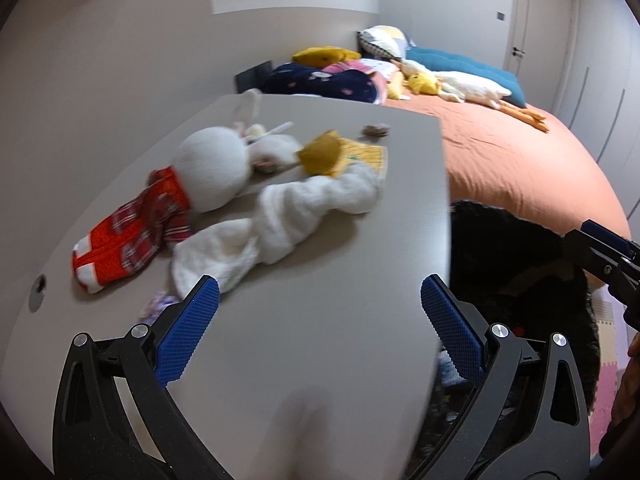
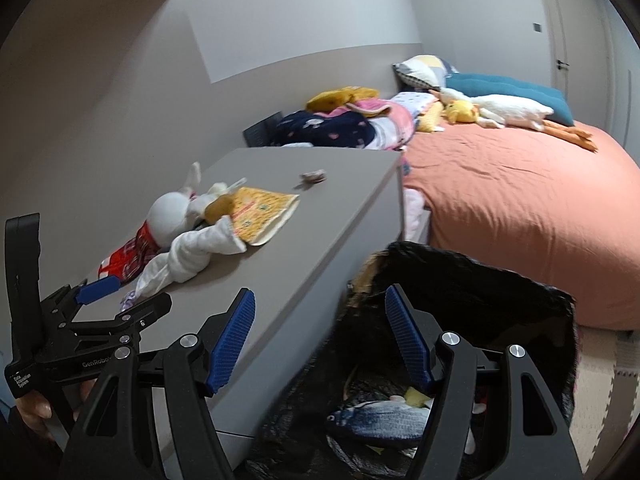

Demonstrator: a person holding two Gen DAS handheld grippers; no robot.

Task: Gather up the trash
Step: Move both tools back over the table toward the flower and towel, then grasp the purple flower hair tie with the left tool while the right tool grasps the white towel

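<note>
Soft, even indoor light fills the room, rather dim, with no glare. Things on the bench (image 1: 320, 280) cast faint shadows toward its near end. The white plush rabbit (image 1: 212, 168) there smears with motion blur. Walls bow and corners blacken toward each picture's edge.

Both claws, left (image 1: 320, 312) and right (image 2: 320, 340), are matte black with silver screws and blue textured pads (image 1: 188, 328); white lettering reads "GenRobo", I think.
</note>
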